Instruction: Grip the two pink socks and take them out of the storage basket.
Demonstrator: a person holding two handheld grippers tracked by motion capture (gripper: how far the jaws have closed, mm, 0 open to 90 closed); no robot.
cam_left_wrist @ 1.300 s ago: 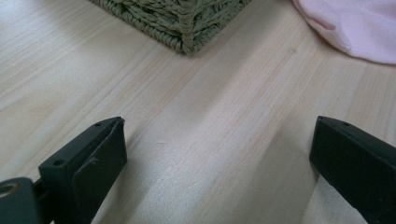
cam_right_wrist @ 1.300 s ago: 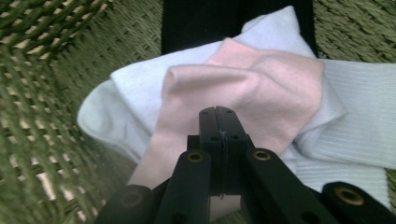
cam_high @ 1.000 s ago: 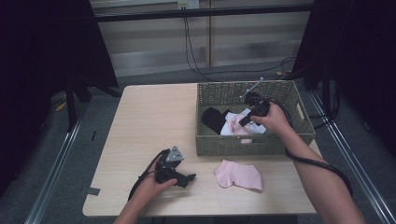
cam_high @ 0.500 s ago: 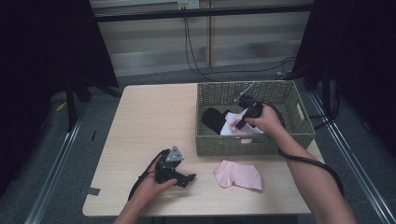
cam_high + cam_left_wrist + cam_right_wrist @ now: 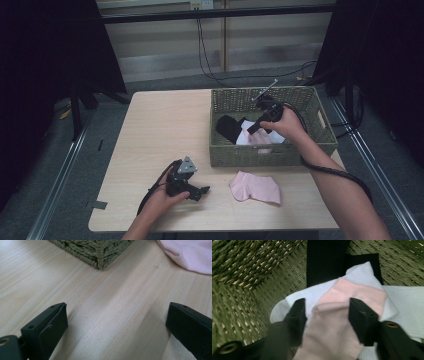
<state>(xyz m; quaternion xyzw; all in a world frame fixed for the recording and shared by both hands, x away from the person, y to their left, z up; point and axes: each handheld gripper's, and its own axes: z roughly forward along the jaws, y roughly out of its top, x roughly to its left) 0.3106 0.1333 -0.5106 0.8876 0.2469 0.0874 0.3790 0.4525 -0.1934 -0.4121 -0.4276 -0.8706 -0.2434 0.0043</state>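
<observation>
Right gripper (image 5: 325,312): jaws apart, straddling a pale pink sock (image 5: 342,322); soft, rumpled, folded over white socks (image 5: 402,307)
Place: inside the woven basket (image 5: 320,145), at the table's (image 5: 160,125) 2 o'clock
Left gripper (image 5: 116,325): jaws wide, empty; resting on the table at 7 o'clock

A second pink sock (image 5: 256,187) lies on the table (image 5: 160,130); cables (image 5: 210,55), perhaps power leads, trail behind.
</observation>
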